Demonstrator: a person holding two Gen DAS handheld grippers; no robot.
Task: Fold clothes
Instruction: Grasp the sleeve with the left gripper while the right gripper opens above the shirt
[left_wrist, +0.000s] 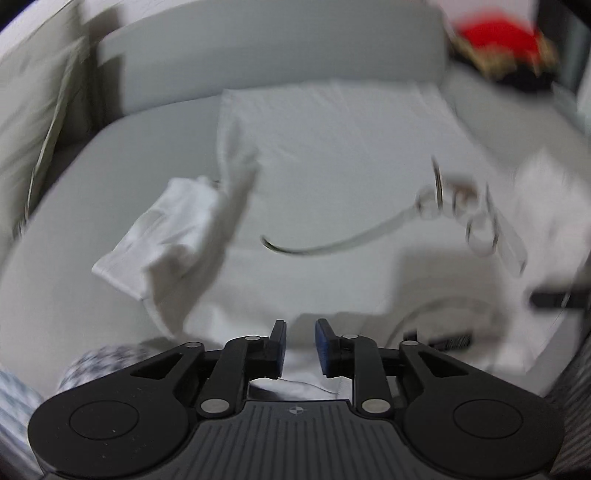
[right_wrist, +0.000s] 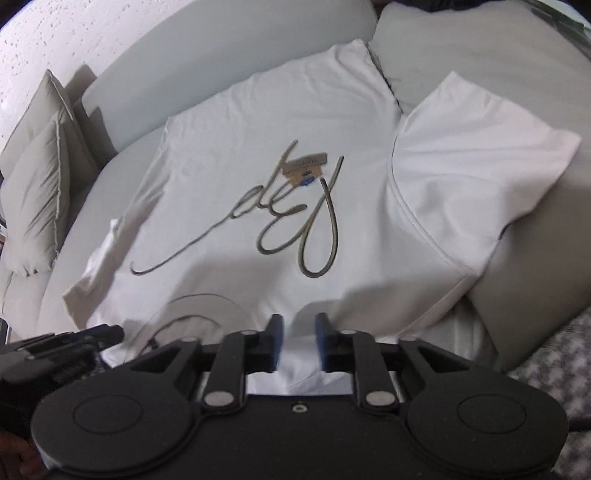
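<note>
A white T-shirt (right_wrist: 258, 147) with gold script lettering (right_wrist: 295, 229) lies spread face up on a grey sofa seat (right_wrist: 110, 177). A paper tag (right_wrist: 304, 166) rests on the print. In the blurred left wrist view the T-shirt (left_wrist: 332, 147) has one sleeve (left_wrist: 173, 236) crumpled and turned over at the left. The other sleeve (right_wrist: 480, 158) lies flat at the right. My left gripper (left_wrist: 300, 328) hovers over the collar end, jaws apart with nothing pinched. My right gripper (right_wrist: 298, 321) hangs over the same near edge, also open, fabric showing below the gap.
Two grey cushions (right_wrist: 37, 192) lean at the sofa's left end, another (right_wrist: 461, 44) at the back right. A red and gold item (left_wrist: 498, 37) sits behind the sofa. A patterned rug (right_wrist: 554, 354) lies in front. A dark tool (right_wrist: 62, 343) shows at the left.
</note>
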